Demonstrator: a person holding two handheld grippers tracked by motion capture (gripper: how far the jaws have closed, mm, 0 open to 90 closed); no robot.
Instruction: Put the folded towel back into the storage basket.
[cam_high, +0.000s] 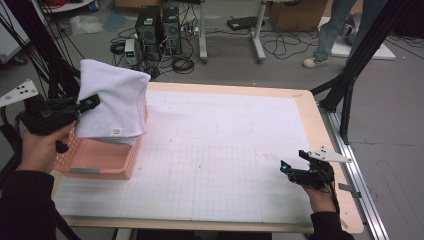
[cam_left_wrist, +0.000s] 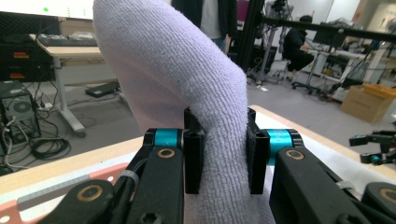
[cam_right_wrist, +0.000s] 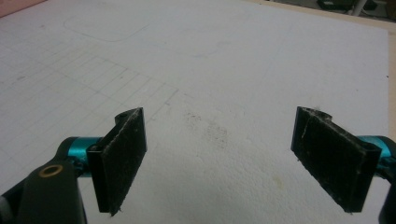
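A white towel (cam_high: 114, 100) hangs in the air over a pink basket (cam_high: 97, 160) at the table's left side. My left gripper (cam_high: 89, 104) is shut on the towel's left edge and holds it up. Seen from the left gripper view, the towel (cam_left_wrist: 187, 79) rises in a thick fold out of the pinch of the left gripper (cam_left_wrist: 219, 154). My right gripper (cam_high: 286, 168) rests low over the white grid mat near the table's right front. The right gripper (cam_right_wrist: 229, 158) stands open in its own view, its two black pads wide apart above bare mat.
A white grid mat (cam_high: 220, 145) covers most of the wooden table (cam_high: 312, 120). Beyond the far edge are computer towers (cam_high: 159, 25), cables and a person's legs (cam_high: 325, 35). Black frame struts (cam_high: 360, 55) stand at the right. The other gripper (cam_left_wrist: 376, 147) shows far right in the left gripper view.
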